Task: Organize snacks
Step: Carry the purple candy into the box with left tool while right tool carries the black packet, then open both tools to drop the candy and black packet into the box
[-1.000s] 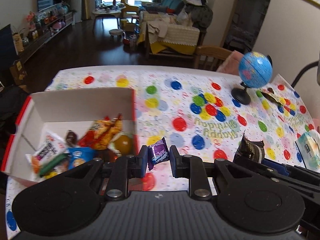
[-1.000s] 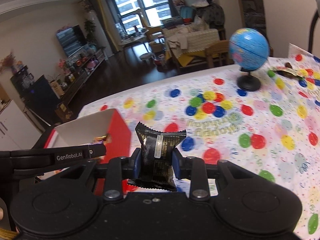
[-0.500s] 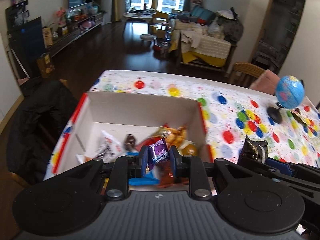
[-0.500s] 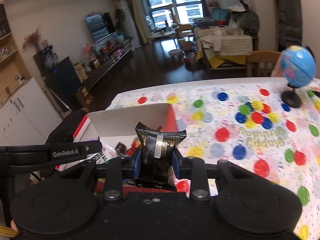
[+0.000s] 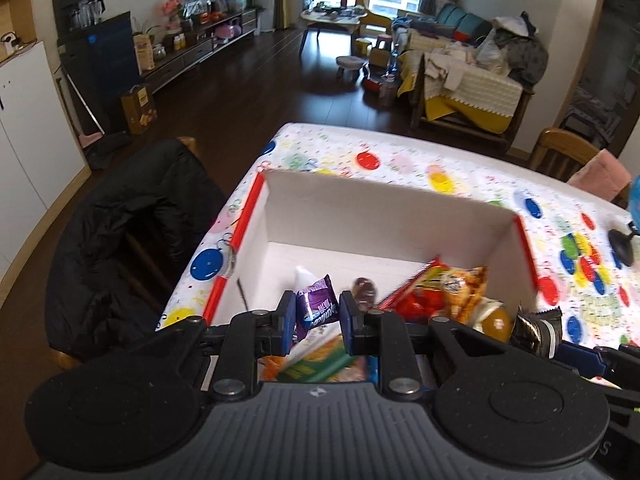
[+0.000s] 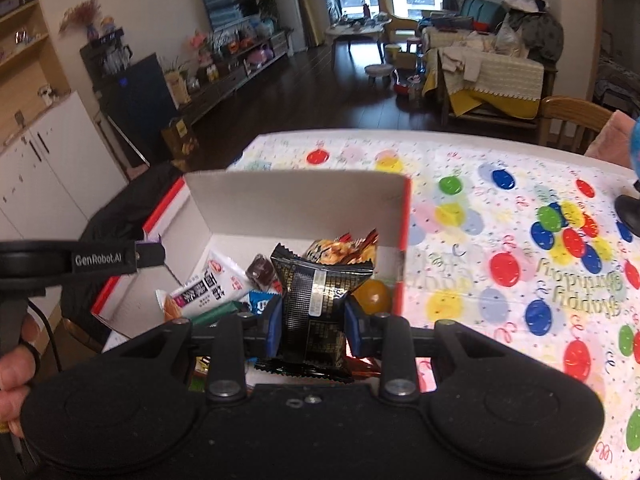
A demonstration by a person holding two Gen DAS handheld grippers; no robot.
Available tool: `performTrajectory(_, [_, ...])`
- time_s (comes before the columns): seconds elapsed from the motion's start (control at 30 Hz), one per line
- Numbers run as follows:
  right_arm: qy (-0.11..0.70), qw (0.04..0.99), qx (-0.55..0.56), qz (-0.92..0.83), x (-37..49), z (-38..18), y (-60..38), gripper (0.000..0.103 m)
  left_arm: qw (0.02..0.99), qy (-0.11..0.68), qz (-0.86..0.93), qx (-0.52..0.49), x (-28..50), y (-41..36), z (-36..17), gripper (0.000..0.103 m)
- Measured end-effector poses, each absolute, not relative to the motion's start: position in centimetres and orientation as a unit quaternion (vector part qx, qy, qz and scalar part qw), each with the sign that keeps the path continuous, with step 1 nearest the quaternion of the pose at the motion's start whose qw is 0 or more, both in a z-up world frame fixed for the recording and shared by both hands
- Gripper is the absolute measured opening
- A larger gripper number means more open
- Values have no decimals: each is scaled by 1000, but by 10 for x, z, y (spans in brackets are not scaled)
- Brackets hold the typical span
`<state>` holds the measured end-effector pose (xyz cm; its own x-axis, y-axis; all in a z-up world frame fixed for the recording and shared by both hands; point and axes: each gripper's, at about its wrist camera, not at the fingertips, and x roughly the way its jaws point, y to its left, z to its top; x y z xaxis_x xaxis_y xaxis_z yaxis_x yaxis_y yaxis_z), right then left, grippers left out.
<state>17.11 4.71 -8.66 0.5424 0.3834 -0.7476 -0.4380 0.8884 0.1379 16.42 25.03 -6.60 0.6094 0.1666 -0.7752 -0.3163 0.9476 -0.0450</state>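
Observation:
A white cardboard box with red edges (image 5: 384,216) stands on the table's left end and holds several snack packets; it also shows in the right wrist view (image 6: 296,200). My left gripper (image 5: 316,316) hangs over the box; its jaws have widened and the purple candy packet (image 5: 314,312) rests against the left pad only. My right gripper (image 6: 314,322) is shut on a black and gold packet (image 6: 316,300) above the box's near right part. The black packet also shows in the left wrist view (image 5: 536,330).
A polka-dot birthday tablecloth (image 6: 500,232) covers the table. A globe's black base (image 5: 622,246) stands at the right. A chair draped with a black jacket (image 5: 120,232) sits left of the table. A wooden chair (image 6: 572,120) is behind the table.
Both grippers have moved left from above the tablecloth to above the box. The left jaws have widened around the purple packet. The right stays shut on the black packet.

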Motion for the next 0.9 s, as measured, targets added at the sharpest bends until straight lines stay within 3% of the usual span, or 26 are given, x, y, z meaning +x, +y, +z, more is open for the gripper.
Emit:
performTrajectory(0.47, [452,854,-65,249,182,-119,76,30,871,471,126,-53,181,248,-117,22])
performTrajectory(0.77, [460,849,-72,251,179,-125,77,35,862,488,129,-41,179,244,-126,23])
performTrajectory(0.9, [460,850,-72,248,174,-125,75,42,863,487,128,-43,173,244,-125,27])
